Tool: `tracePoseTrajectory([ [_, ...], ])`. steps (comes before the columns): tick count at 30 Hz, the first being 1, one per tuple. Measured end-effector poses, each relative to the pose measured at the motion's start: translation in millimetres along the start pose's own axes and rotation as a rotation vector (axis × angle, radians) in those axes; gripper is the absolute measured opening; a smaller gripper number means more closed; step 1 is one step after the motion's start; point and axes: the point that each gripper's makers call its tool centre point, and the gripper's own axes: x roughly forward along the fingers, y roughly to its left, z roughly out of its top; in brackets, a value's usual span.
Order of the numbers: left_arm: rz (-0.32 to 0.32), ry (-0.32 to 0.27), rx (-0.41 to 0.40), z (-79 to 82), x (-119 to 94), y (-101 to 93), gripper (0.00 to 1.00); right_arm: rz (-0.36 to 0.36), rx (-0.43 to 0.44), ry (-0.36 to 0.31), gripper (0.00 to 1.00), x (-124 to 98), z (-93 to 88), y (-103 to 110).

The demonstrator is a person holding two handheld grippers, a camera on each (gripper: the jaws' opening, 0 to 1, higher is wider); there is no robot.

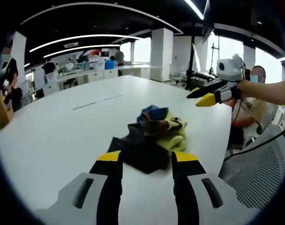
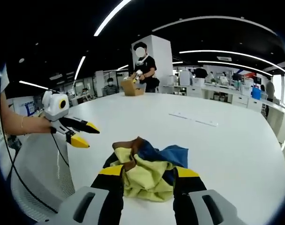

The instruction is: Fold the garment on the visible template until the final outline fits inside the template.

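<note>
Left gripper view looks along the left tool (image 1: 146,158), whose yellow-tipped black jaws stand apart with nothing between them, hovering just short of the near, dark edge of the crumpled multicoloured cloth garment (image 1: 154,136). That garment, patched in black, brown, blue and pale yellow-green, lies in a bunched heap on the broad white desk (image 1: 63,126), nowhere near flat. Beyond it, up and to the right, the right tool (image 1: 204,96) hangs in the air, jaws slightly parted and empty, held by a person's hand (image 1: 245,86).

From the right gripper view the right tool (image 2: 146,173) frames the yellow-green side of the garment (image 2: 147,171), jaws spread and holding nothing; whether the tips touch cloth I cannot tell. The left tool (image 2: 81,133) floats off to the left above the desk (image 2: 217,140), also parted.

No template outline is clear on the desk; only a thin pale strip (image 1: 96,101) lies farther off.

Folding has not begun, I judge: the step in hand is the approach to the heap. The next move likely calls for each tool to pinch a separate edge or corner and spread the cloth flat before any fold.
</note>
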Motion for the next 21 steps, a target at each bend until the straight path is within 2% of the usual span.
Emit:
tracePoseTrajectory([
  [11, -0.043, 0.012, 0.004, 1.1, 22.2, -0.8, 0.32, 0.058, -0.033, 0.032, 0.35, 25.4, 5.0, -1.3],
  [21, -0.072, 0.044, 0.01, -1.1, 40.9, -2.6, 0.3, 0.109, -0.055, 0.069, 0.34, 47.3, 3.3, 0.7],
])
